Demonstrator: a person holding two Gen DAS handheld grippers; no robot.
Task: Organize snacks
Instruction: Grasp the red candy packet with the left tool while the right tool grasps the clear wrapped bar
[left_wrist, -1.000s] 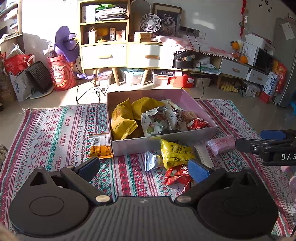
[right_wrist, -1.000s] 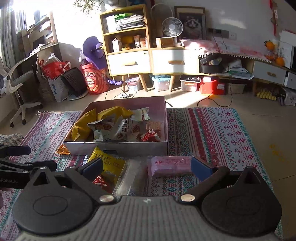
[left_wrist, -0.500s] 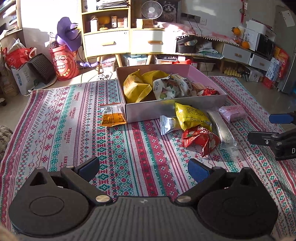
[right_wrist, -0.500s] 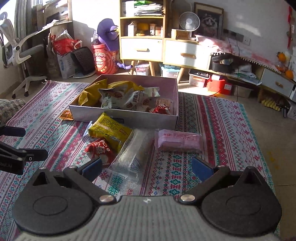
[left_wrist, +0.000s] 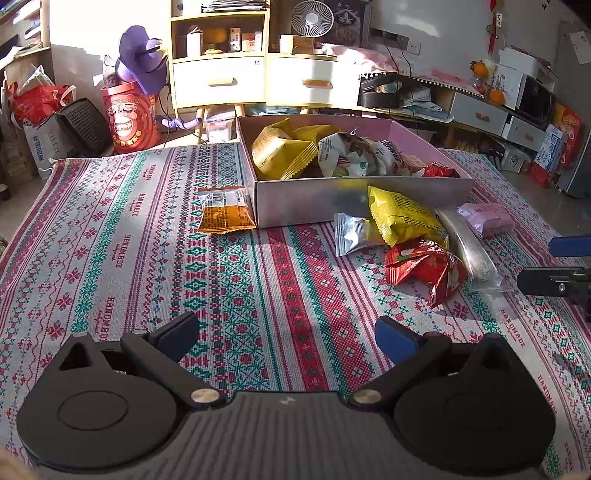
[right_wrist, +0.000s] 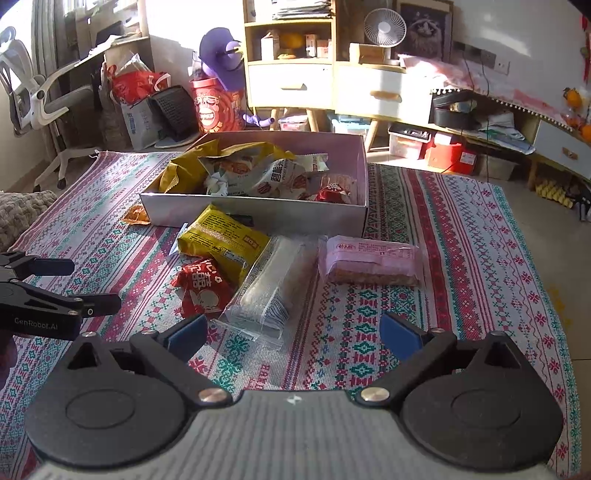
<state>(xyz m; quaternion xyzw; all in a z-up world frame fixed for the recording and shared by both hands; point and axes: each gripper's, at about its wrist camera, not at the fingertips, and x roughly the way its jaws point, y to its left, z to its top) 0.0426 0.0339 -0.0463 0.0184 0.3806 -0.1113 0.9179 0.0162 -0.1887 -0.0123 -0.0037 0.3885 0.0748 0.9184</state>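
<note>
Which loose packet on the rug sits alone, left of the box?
The orange packet, beside the box's left corner; the others cluster in front.

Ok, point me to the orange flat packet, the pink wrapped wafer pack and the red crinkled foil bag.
orange flat packet (left_wrist: 227, 216): left wrist view, middle of its orange face.
pink wrapped wafer pack (right_wrist: 369, 260): right wrist view, centre of its top.
red crinkled foil bag (right_wrist: 203, 286): right wrist view, printed front.
</note>
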